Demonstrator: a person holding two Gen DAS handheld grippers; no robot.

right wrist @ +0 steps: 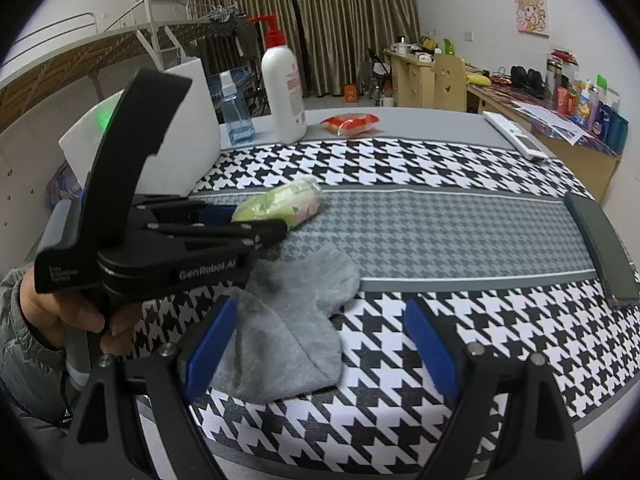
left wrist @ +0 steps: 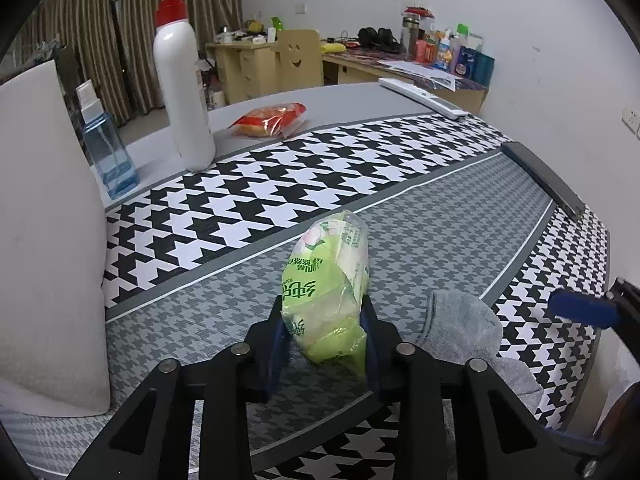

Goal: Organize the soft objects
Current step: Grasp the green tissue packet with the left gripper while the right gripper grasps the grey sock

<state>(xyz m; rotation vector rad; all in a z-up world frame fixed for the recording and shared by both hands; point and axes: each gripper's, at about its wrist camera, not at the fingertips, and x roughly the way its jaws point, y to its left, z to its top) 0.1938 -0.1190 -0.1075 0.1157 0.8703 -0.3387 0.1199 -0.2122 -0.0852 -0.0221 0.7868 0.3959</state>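
Two blue pads of the left gripper (left wrist: 324,330) pressed on the green packet (left wrist: 326,292) in the left wrist view, and we noted its far end resting on the grey houndstooth strip of the table mat (left wrist: 420,248), with the grey sock (left wrist: 466,330) just right of it. In the right wrist view we found the right gripper (right wrist: 320,354) standing wide, gripping nothing, poised over the sock, its left pad at the sock's edge.

left gripper (right wrist: 276,220) body: white "GenRobot.AI" | its handle: small white lettering, too blurred to read | green packet (left wrist: 326,292): green Chinese characters, not legible | white pump bottle (right wrist: 284,92): red label print, unreadable
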